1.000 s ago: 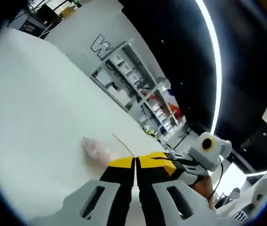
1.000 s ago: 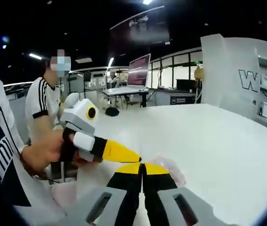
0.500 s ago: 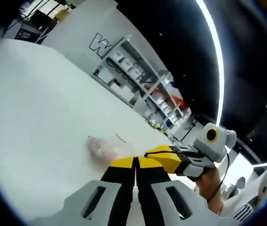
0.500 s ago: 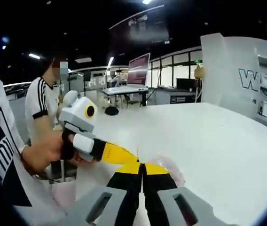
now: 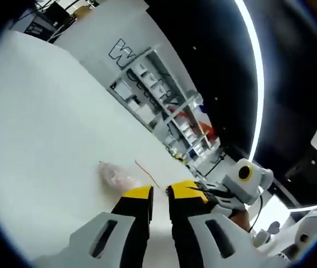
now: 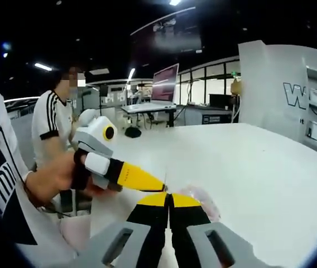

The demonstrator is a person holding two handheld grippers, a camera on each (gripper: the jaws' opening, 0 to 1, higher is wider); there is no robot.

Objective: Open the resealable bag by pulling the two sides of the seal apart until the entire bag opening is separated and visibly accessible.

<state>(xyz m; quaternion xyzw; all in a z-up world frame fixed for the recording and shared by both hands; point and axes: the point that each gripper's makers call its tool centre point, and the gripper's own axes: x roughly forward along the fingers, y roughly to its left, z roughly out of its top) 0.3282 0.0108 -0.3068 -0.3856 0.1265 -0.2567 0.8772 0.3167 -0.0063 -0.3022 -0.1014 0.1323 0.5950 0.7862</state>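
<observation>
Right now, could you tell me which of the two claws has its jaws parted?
The left claw: a clear gap shows between its yellow-tipped jaws. The right claw has its jaws pressed together over the clear bag.

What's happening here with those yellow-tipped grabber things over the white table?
A person is working a hand-held gripper in each hand over a white table, trying to open a small clear resealable bag. The right gripper is shut on the bag's edge. The left gripper has its jaws slightly apart beside the bag, seen from the other side with a hand holding it. Whether the seal has parted is too blurred to tell.
</observation>
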